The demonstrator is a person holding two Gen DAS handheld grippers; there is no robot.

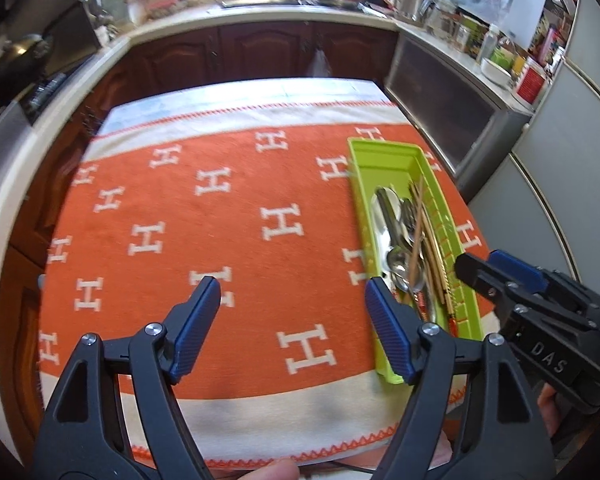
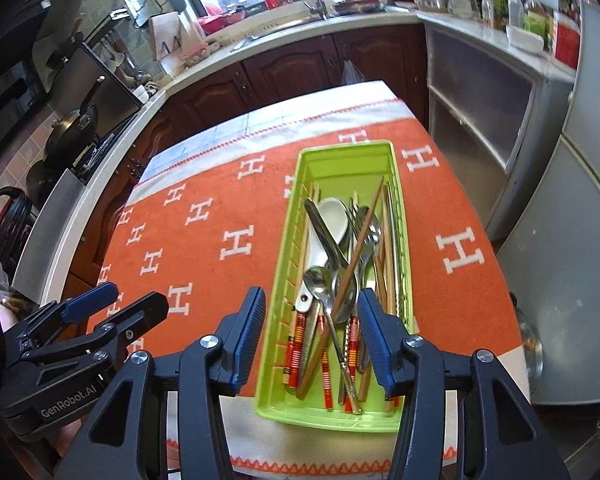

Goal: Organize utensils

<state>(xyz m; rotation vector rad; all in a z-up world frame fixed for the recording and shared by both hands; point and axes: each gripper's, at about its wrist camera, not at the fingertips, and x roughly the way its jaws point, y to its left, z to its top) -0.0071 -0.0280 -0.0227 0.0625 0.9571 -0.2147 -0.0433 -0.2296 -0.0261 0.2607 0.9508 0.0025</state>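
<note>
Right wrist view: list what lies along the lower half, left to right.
Left gripper → orange cloth → white ceramic spoon → crossed brown chopstick → right rim of the green tray → grey cabinet.

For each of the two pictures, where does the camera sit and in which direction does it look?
Left wrist: sits on the left gripper, looking down over the orange cloth; its open jaws are empty, the right gripper and a fingertip show.
Right wrist: sits on the right gripper, looking down into the green tray of utensils; open jaws, the left gripper at the left.
Shared: tray, cloth, kitchen counter.
</note>
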